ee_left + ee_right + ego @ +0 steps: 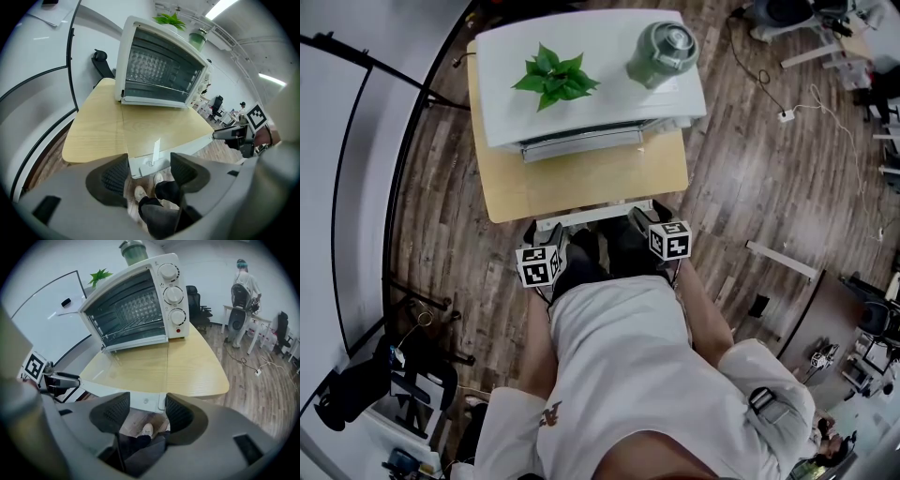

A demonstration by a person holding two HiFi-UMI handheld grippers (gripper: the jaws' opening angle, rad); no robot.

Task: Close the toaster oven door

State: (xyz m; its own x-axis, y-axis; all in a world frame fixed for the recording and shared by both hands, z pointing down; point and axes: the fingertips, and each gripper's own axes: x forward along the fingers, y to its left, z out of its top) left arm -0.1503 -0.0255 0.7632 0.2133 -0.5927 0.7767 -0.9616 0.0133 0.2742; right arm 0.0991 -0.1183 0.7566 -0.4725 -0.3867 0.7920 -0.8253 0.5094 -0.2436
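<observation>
Glass door (pixel 136 371) lies flat over wooden table (pixel 197 366).

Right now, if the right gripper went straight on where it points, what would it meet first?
Probably the open door's white handle, straight ahead of the right gripper's parted jaws; it may already be touching, depth is unclear.
</observation>
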